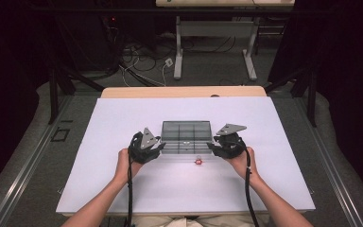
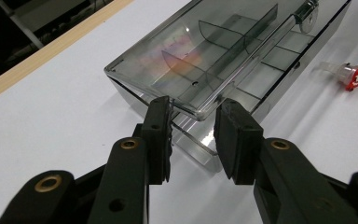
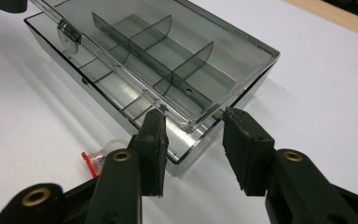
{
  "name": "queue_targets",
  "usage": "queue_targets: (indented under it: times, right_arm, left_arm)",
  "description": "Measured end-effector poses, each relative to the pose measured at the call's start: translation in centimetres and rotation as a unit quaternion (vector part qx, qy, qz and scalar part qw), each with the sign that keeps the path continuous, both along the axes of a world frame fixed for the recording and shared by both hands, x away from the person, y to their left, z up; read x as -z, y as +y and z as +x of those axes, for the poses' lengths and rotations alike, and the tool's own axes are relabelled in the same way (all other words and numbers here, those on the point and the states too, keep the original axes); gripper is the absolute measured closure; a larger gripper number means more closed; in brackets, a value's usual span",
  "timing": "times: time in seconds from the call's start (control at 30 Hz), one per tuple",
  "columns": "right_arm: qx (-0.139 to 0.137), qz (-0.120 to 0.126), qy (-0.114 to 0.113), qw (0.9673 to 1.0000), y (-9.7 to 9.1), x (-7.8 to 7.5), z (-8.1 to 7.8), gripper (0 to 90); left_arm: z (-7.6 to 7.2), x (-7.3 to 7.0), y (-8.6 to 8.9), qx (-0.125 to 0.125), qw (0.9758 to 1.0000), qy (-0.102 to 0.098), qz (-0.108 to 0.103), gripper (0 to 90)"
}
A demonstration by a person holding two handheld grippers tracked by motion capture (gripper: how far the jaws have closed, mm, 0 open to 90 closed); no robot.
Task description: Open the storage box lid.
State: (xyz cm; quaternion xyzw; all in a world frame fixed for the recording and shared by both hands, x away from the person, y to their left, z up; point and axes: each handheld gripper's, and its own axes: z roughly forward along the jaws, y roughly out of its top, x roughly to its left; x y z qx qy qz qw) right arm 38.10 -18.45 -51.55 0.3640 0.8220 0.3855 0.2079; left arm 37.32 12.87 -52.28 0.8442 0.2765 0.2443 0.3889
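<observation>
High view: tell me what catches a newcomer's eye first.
A smoky clear plastic box with dividers sits mid-table on the white sheet, its lid ajar. The left gripper and right gripper flank its two ends, jaws at the corners. A small red-capped piece lies just in front of the box.

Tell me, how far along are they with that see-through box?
Little looks done. The smoky clear box sits mid-table with its lid partly raised, and the compartments I can see look empty. In hand: the left gripper and right gripper each straddle a near corner of the box, jaws apart and not clearly pinching. Left, I would guess: swinging the lid fully one way, and perhaps dealing with the small red-capped piece lying beside the box.
</observation>
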Motion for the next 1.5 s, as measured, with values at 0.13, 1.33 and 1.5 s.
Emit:
queue_targets:
  times: [0.13, 1.33, 1.5]
  right_arm:
    - [-0.004, -0.006, -0.004, 1.0, 0.03, -0.09, -0.08, 61.9]
    - [0.0, -0.01, -0.024, 0.9997, 0.16, -0.46, -0.04, 64.9]
    - [0.001, -0.008, -0.027, 0.9996, 0.23, -0.48, -0.05, 64.9]
  left_arm:
    - [-0.01, -0.02, 0.01, 0.001, 1.0, -0.002, -0.001, 65.9]
    - [-0.32, -0.05, -0.12, -0.009, 0.9994, -0.033, -0.005, 66.5]
    - [-0.3, -0.06, -0.12, -0.01, 0.9993, -0.035, -0.007, 66.4]
